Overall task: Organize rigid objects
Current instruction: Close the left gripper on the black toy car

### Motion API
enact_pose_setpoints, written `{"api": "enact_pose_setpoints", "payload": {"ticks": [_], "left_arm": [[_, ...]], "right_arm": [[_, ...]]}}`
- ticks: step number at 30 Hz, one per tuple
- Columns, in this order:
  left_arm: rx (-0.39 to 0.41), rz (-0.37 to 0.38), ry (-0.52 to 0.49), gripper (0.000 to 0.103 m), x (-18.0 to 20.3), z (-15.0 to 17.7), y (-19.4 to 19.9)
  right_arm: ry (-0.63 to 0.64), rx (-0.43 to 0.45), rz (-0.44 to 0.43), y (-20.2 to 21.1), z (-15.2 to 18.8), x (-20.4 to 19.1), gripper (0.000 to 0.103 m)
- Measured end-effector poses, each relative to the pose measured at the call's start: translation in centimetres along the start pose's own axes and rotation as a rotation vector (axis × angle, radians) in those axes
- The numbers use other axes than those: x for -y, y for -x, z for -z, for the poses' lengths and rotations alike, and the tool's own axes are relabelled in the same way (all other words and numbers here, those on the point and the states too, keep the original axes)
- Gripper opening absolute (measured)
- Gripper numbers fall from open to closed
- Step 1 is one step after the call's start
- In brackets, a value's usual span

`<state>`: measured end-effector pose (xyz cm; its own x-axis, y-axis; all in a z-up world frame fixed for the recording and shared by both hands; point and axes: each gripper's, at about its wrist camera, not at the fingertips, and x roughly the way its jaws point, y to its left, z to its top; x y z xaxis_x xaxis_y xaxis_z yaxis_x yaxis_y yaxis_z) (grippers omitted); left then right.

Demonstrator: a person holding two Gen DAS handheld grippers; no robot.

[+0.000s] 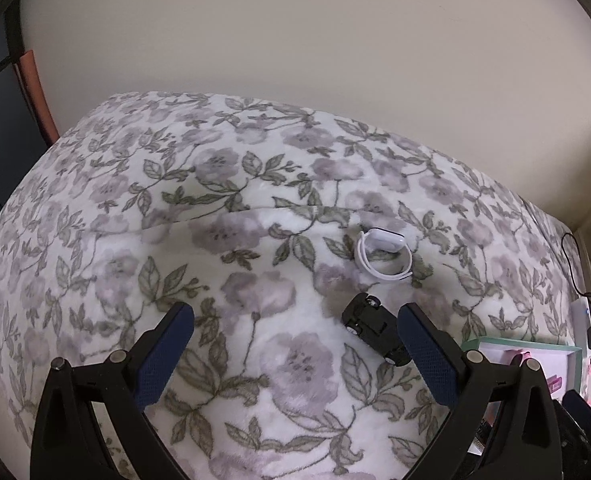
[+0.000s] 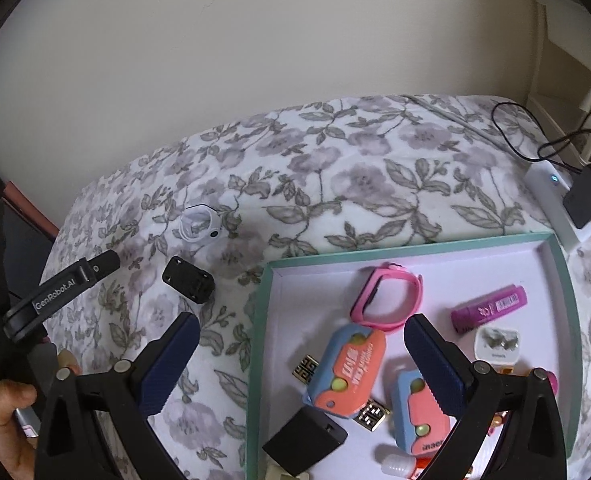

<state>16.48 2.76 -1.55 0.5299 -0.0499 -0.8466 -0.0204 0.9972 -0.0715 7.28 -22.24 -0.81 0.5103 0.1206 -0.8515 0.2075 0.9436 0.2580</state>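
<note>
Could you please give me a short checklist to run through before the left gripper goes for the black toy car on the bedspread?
1. Left gripper open and empty: ok, its jaws stand wide apart with nothing between them.
2. Black toy car reachable: ok, it lies loose on the floral bedspread beside the right fingertip.
3. Car centred between the fingers: not ok, it sits off to the right.
4. White watch clear of the approach: ok, it lies beyond the car, apart from it.
5. Room in the teal box: ok, bare floor shows at its far left.
6. Right gripper empty: ok, open over the box.
</note>
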Motion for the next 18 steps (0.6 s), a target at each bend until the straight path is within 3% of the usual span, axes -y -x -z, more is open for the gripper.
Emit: {"api": "enact_pose_setpoints", "payload": {"ticks": [9,18], "left_arm": [[-0.077,0.044,-0.047,0.101,1.7,0.2,-2.1],[-0.128,0.037,-0.27,0.101,5.2,0.8,-4.2]], "right_arm": [[0.013,-0.038,0.036,-2.2,-1.4,-0.2,0.103],[-0.014,-0.04,0.049,-3.0,-3.0,0.9,0.103]]}}
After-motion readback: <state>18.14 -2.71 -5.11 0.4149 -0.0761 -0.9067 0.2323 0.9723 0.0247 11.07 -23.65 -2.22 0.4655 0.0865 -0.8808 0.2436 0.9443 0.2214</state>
